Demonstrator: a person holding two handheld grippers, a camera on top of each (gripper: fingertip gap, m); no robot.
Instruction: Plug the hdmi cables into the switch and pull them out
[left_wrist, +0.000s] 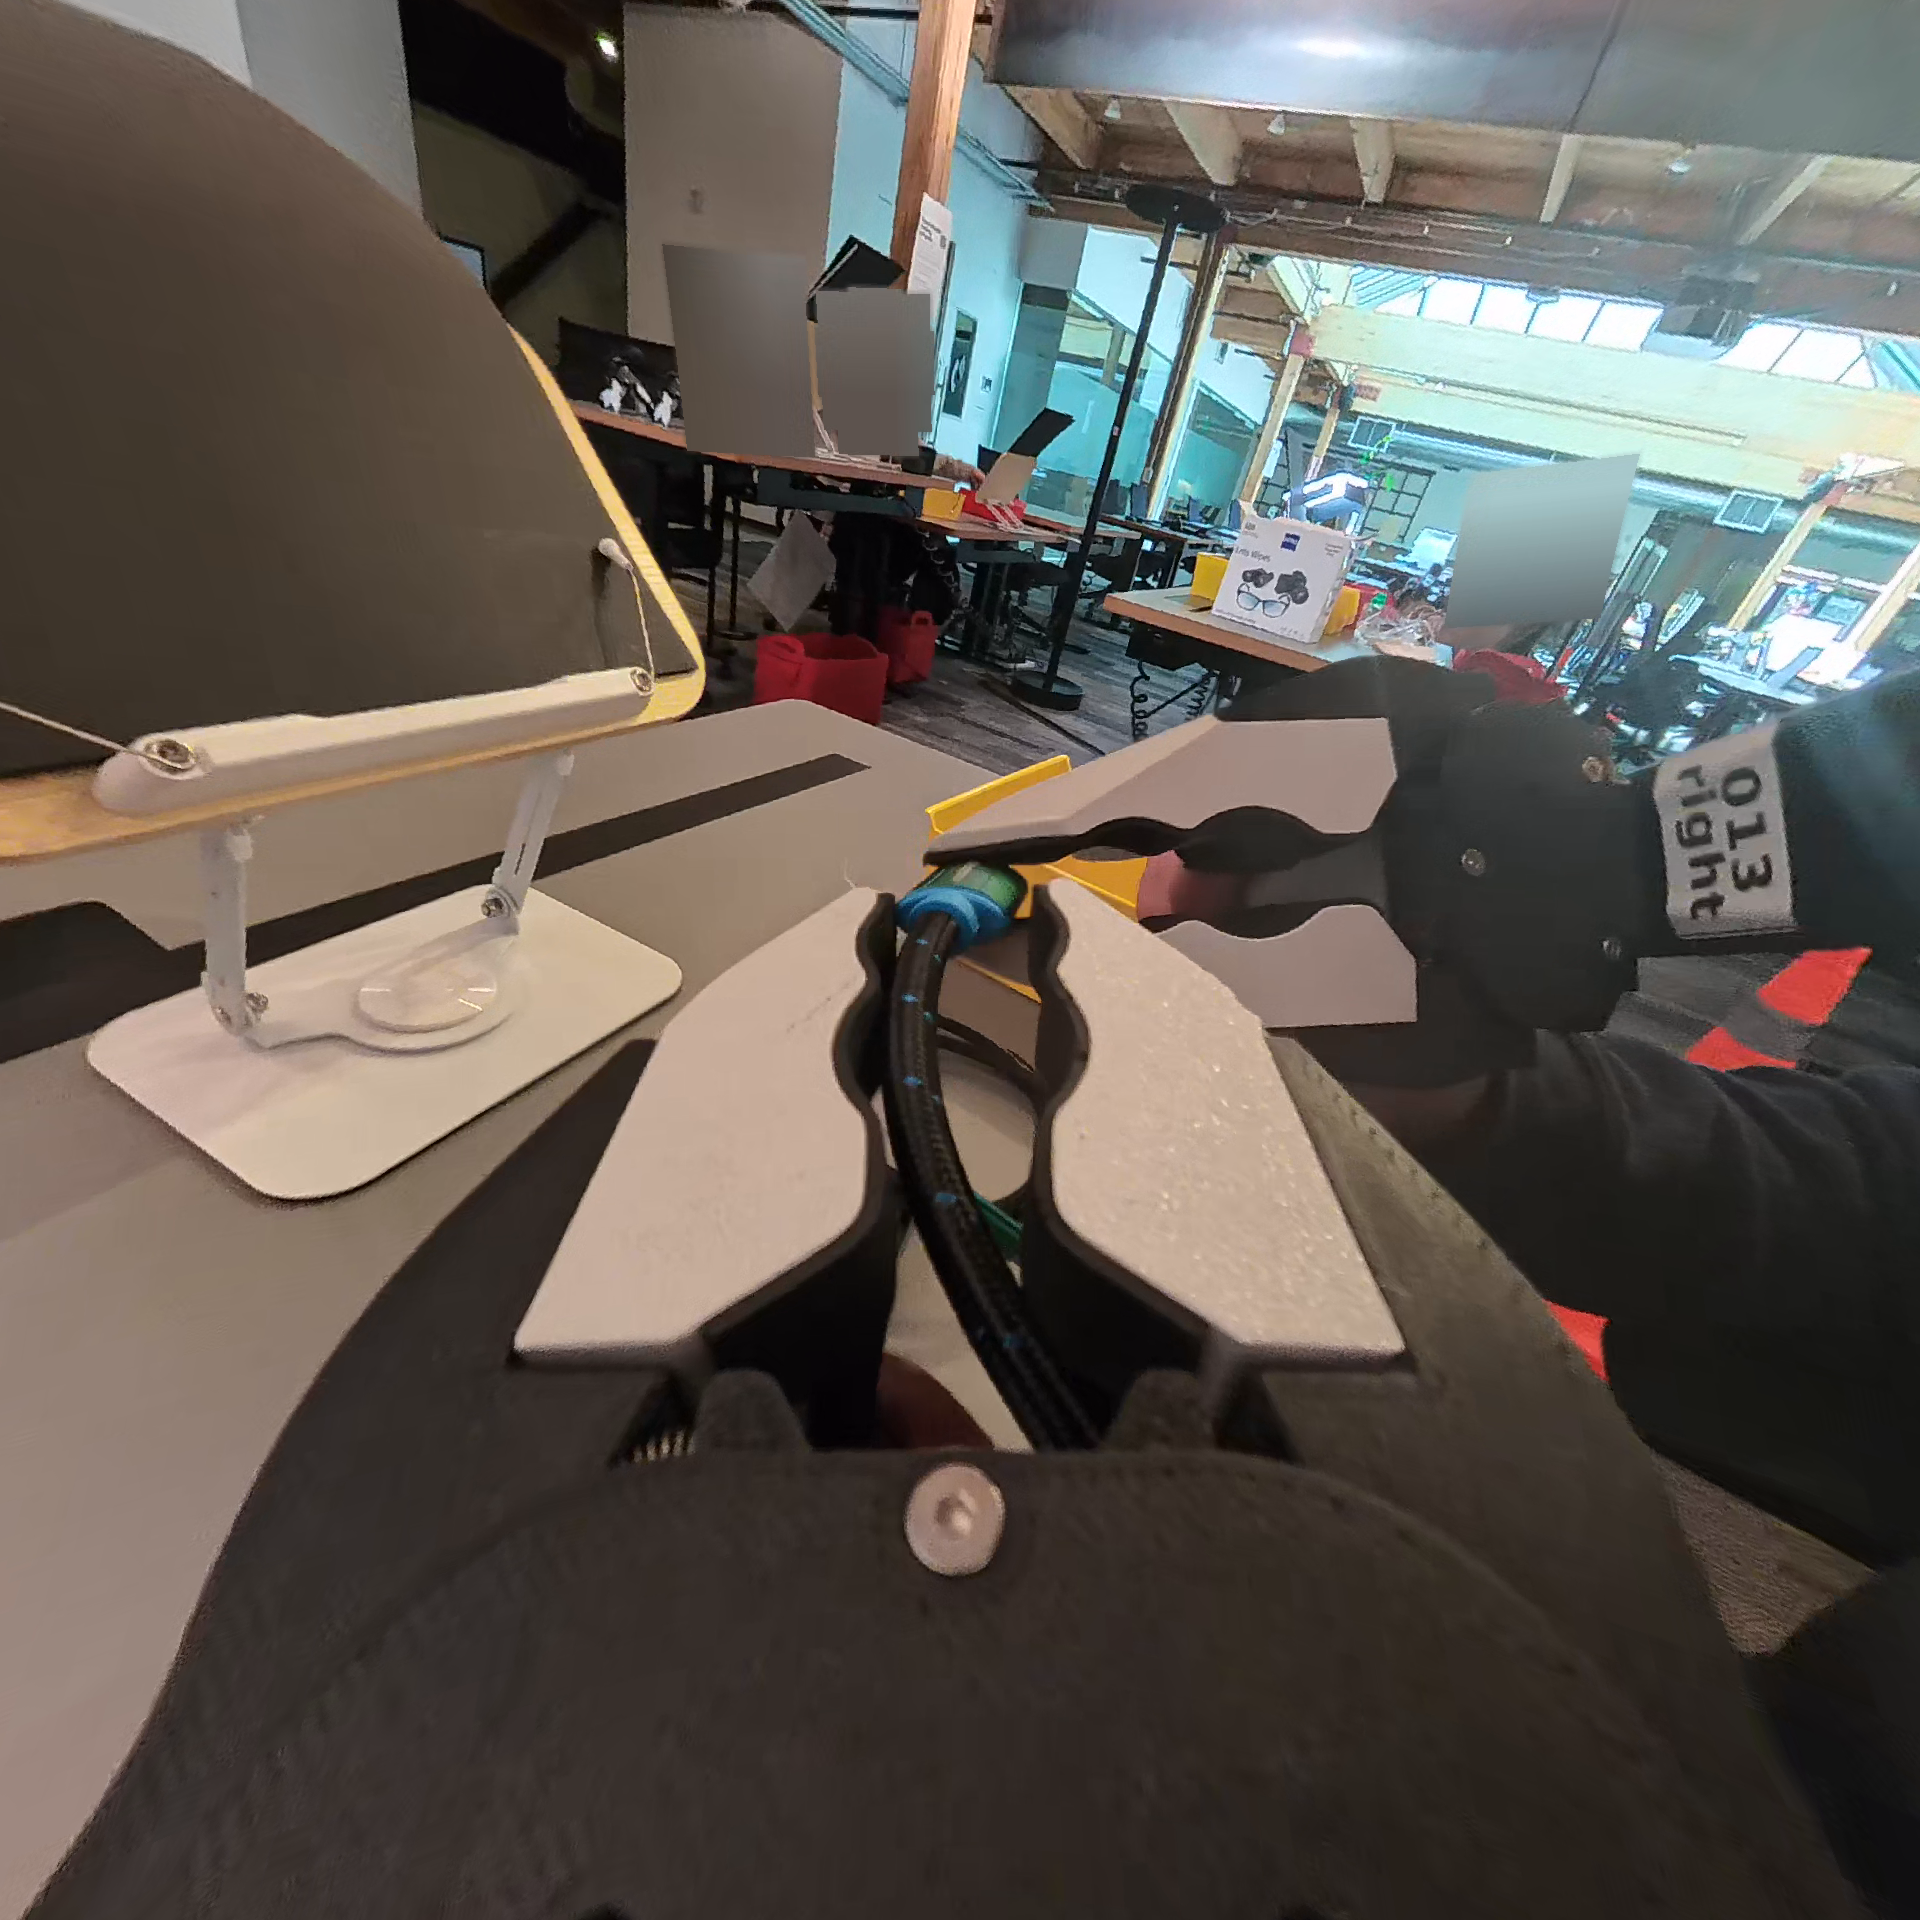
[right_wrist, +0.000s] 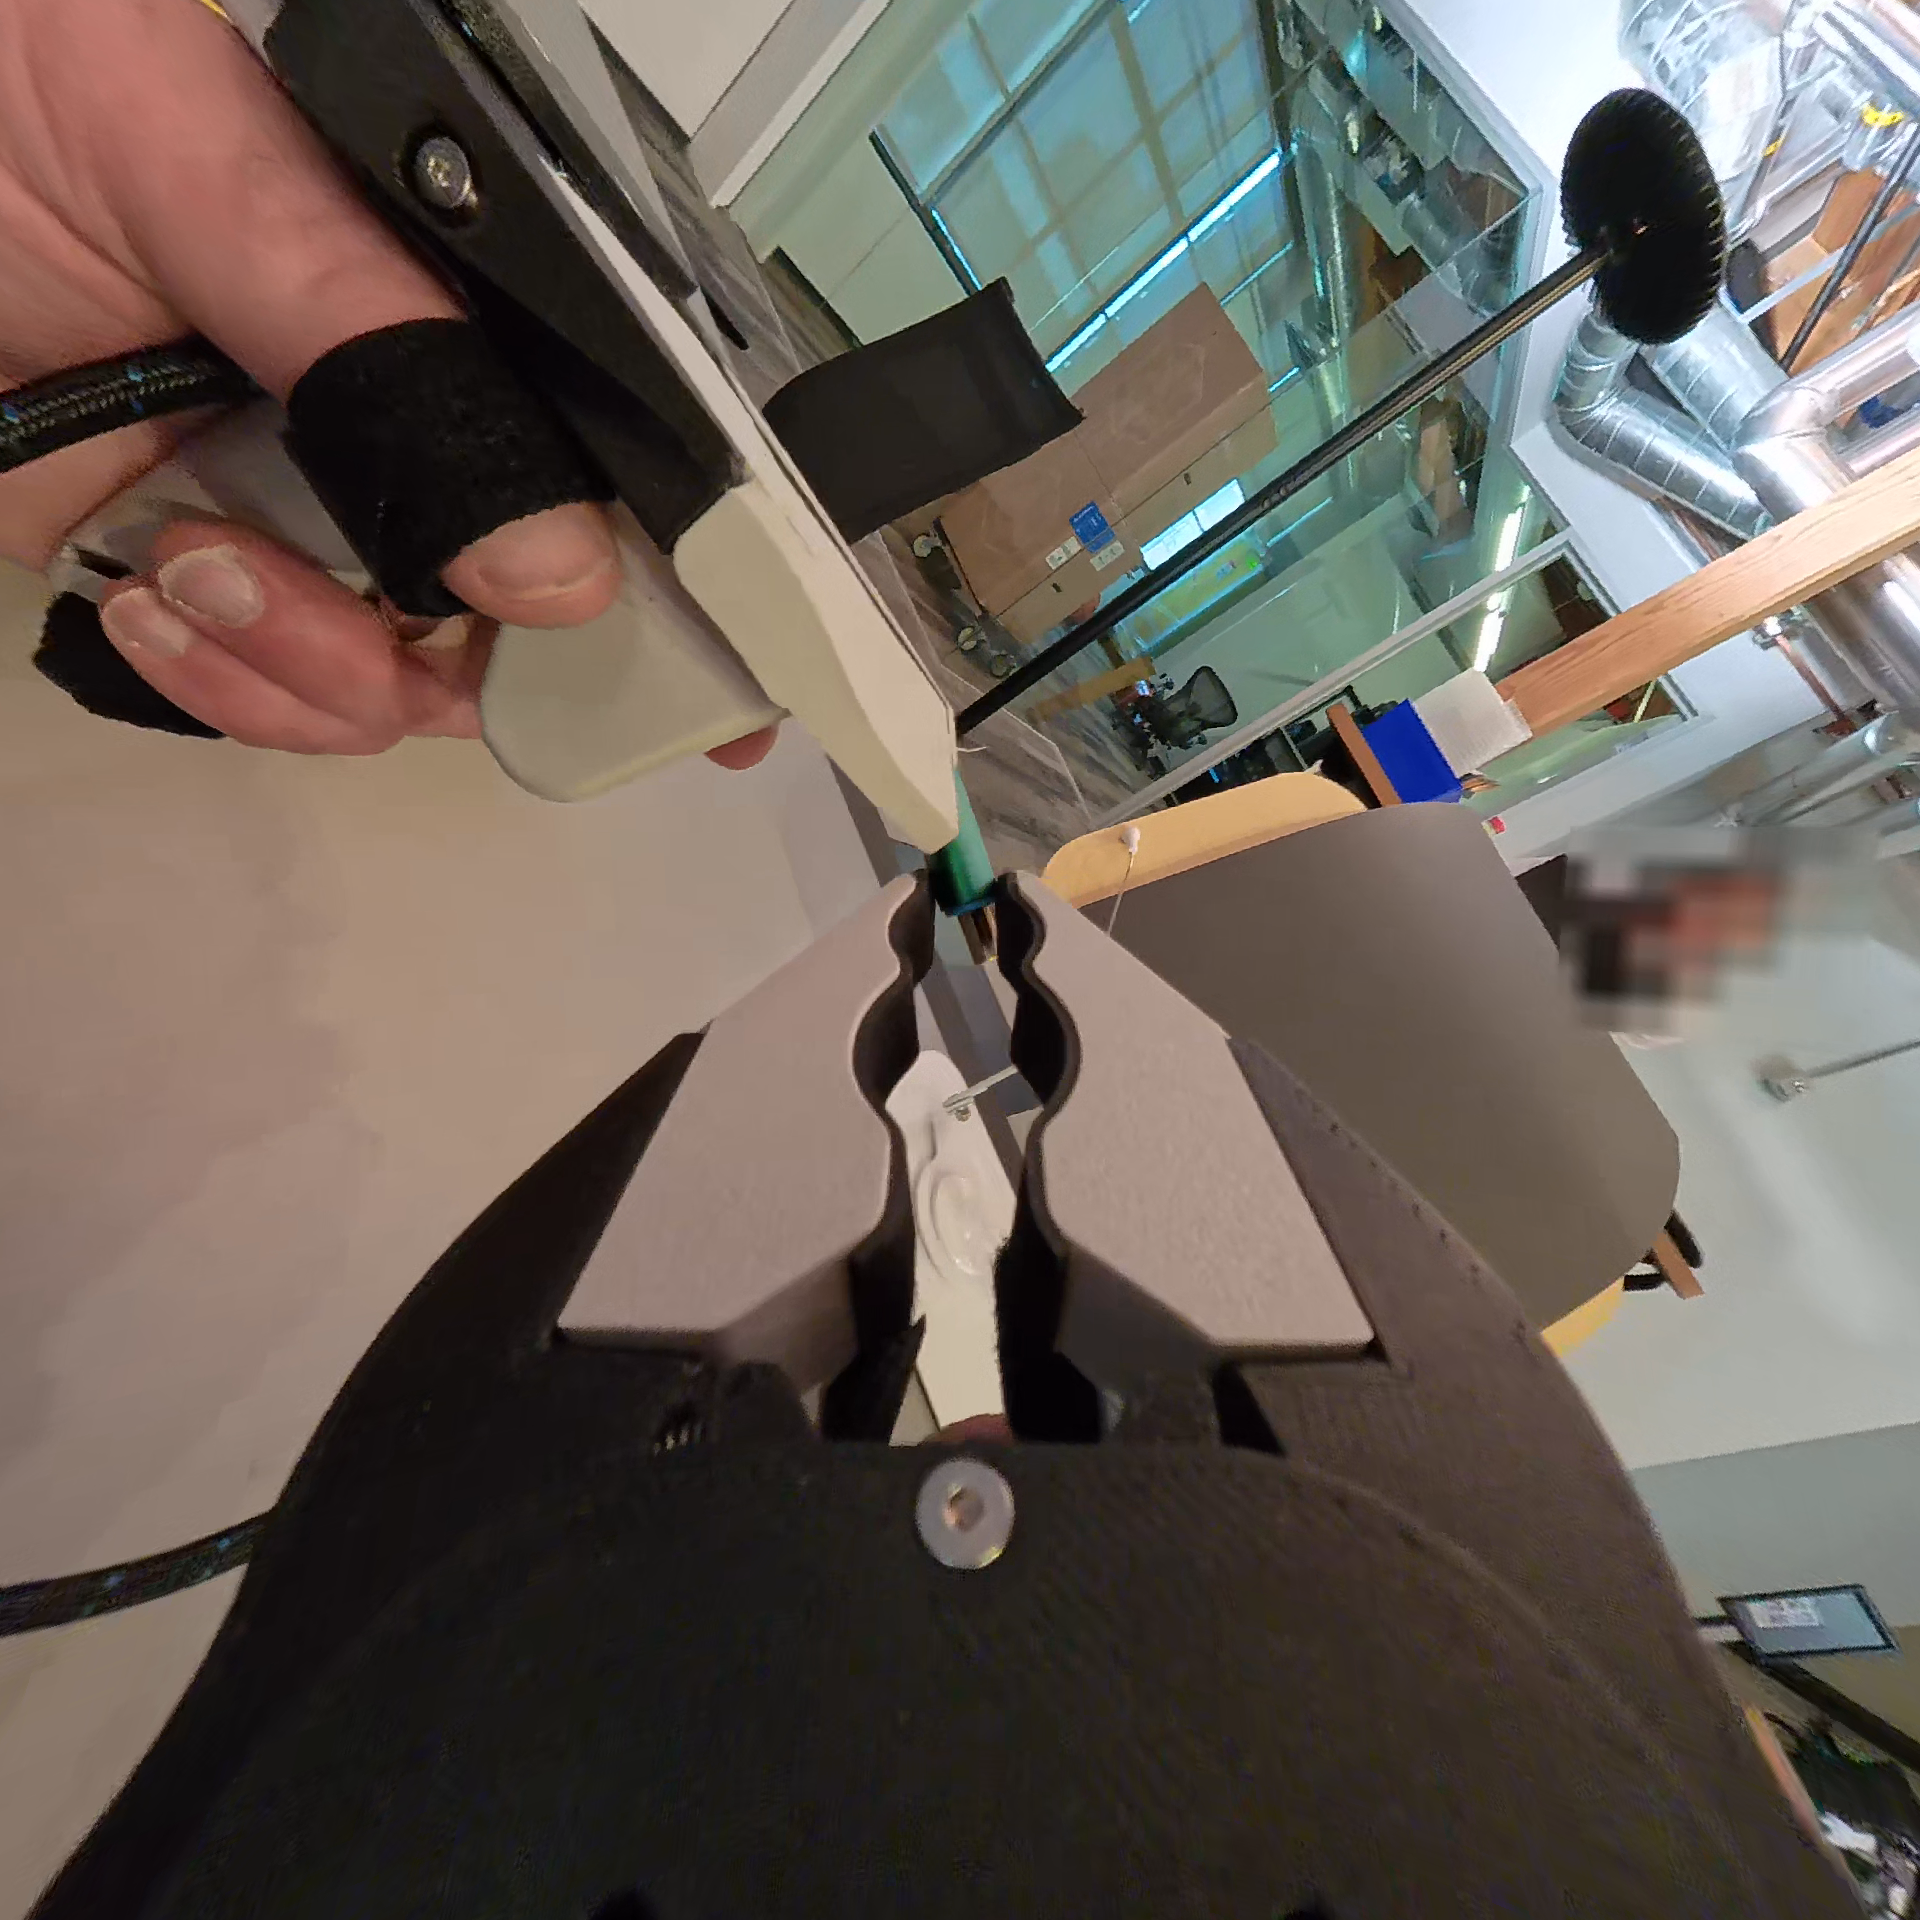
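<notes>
Two grippers meet over one plug. In the left wrist view, the left gripper points toward 12 o'clock, its two white fingers pinching the blue-and-green HDMI plug at their tips. One black braided cable runs back from the plug between the fingers toward 6 o'clock, with a slim gap on each side of it.

The right gripper comes in from 3 o'clock in that view, carrying a white label on its black body. Its upper finger tip lies right over the plug; its lower finger sits well below, so here the claw looks spread.

In the right wrist view, the right gripper has its two finger tips close on either side of the green plug. Whether they press it or merely flank it cannot be told. The left gripper enters from 11 o'clock, held by one bare hand with black finger straps, and its tip touches the plug. The cable leaves past the hand toward 9 o'clock.

One yellow piece shows behind the plug; the switch itself cannot be made out. At 9 o'clock in the left view, one white tablet stand carries a grey board with a wooden edge, well apart from the grippers. The grey table is bare between stand and plug, and its edge lies near, just beyond the yellow piece.
</notes>
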